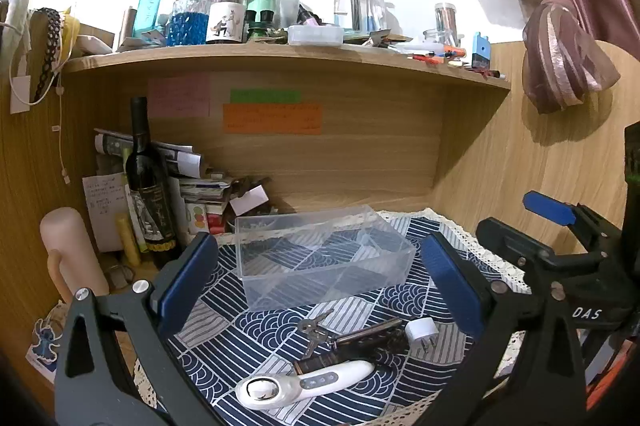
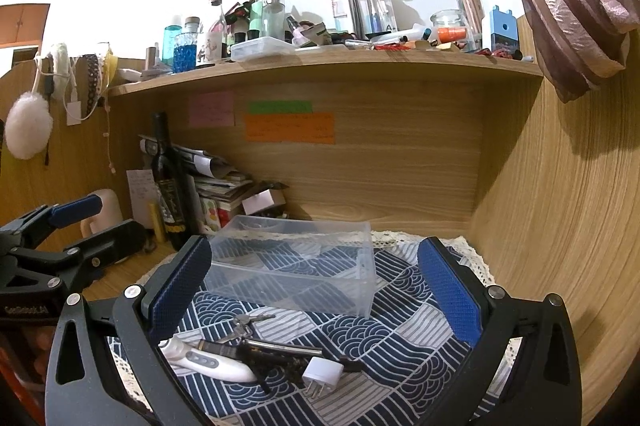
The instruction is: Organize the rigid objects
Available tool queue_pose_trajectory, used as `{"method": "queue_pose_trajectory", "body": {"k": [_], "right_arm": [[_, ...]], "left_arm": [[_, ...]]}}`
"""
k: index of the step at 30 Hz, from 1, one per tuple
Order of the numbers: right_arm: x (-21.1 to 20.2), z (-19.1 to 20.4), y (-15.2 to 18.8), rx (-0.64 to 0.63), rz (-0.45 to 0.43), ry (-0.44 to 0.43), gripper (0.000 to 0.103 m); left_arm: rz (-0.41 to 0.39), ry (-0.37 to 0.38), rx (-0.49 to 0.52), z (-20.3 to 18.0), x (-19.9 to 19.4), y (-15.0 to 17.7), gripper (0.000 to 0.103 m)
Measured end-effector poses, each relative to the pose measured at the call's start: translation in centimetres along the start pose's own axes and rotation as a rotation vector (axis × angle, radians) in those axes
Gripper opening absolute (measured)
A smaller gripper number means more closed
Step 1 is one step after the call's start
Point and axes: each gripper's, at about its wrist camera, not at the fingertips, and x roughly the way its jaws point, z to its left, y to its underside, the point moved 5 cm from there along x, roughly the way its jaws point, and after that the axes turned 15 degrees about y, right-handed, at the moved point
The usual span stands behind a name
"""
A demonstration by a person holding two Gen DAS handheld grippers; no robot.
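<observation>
We're looking into a wooden desk alcove [image 1: 360, 161] with a cluttered shelf [image 1: 280, 51] running across the top. A blue-and-white patterned cloth [image 1: 248, 330] is covering the desk surface. On it, toward the back, a clear plastic bin [image 1: 320, 258] is sitting upright with nothing visible inside. A dark wine bottle [image 1: 148, 185] is standing to the left of the bin, off the cloth, against stacked papers.

We're holding both grippers above the near edge of the cloth. Left gripper [image 1: 320, 290]: blue pads spread wide, gripping nothing. Right gripper [image 2: 316, 290]: same, pads wide apart, nothing between them.

The loose items are lying in a cluster in front of the bin, apart from it: a white handheld device [image 1: 296, 384] nearest us, a dark hair clip [image 1: 368, 336] just behind it, a white plug adapter [image 1: 420, 332] at the clip's right end, and a bunch of keys [image 1: 314, 328] closest to the bin. Clip, keys and device are touching or overlapping; exact stacking is hard to tell.
</observation>
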Motion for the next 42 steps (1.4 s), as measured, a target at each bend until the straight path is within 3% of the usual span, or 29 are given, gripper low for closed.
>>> {"method": "queue_pose_trajectory", "body": {"k": [18,20,26,33,38,40,42], "right_arm": [[-0.3,0.1,-0.3,0.003,-0.007,0.0,0.103],[-0.3,0.0,-0.3,0.005,-0.006,0.0,0.103],[-0.3,0.1,-0.3,0.005,-0.005,0.0,0.103],[0.1,0.0,-0.1,0.007,0.003,0.0,0.103],[0.9,-0.1,0.7,0.003,0.027,-0.002,0.103],[1.4,-0.2,1.1,0.006,0.045,-0.002,0.103],[1.9,-0.4,1.7,0.007,0.065,-0.001,0.103]], "left_arm": [[0.018,0.005,0.01,-0.6,0.4,-0.3,0.103],[0.016,0.025,-0.045,-0.6,0.2,-0.1,0.103],[0.01,0.033,-0.06,-0.5,0.2,-0.2,0.103],[0.086,0.024,-0.018,0.0,1.0,0.7,0.103],[0.094,0.013,-0.038,1.0,1.5,1.4,0.103],[0.102,-0.002,-0.057,1.9,1.5,1.8,0.101],[0.097,-0.023,-0.074,2.7,1.6,2.2,0.089]]}}
